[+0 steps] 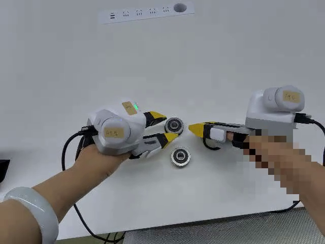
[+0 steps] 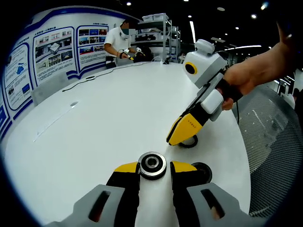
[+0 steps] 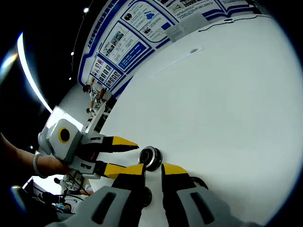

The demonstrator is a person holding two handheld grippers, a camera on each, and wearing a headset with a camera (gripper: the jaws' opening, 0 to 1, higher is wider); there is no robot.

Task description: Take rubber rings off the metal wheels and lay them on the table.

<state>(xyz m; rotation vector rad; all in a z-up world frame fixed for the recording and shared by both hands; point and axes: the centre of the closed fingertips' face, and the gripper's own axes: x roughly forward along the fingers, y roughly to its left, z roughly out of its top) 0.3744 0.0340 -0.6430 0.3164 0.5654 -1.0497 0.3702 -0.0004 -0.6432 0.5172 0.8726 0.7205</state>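
The white surface [image 1: 213, 66] lies open from the claws to the white power strip [image 1: 147, 11] at its far edge. Between the left claw [image 1: 169, 126] and the right claw [image 1: 193, 129] the passage is narrow. The black-and-silver metal wheel [image 1: 174, 124] clamped in the left claw blocks it. A second wheel [image 1: 180, 156] lies just nearer, and a black rubber ring [image 1: 210, 146] lies at the right claw's tip.

**Both grippers level over the counter, tips nearly meeting**

The left hand [image 1: 99, 157] grips its tool from behind, forearm [image 1: 53, 190] reaching in from the lower left. The left gripper [image 1: 167, 126] points right, and its yellow-tipped fingers [image 2: 127, 167] press on either side of a metal wheel [image 2: 152, 164]. The right hand [image 1: 269, 152] comes in from the right and holds the right gripper [image 1: 195, 129] pointing left, tip close to the left one. Its fingers [image 3: 174, 169] sit close together with a narrow gap, and any pinch between them is unclear.
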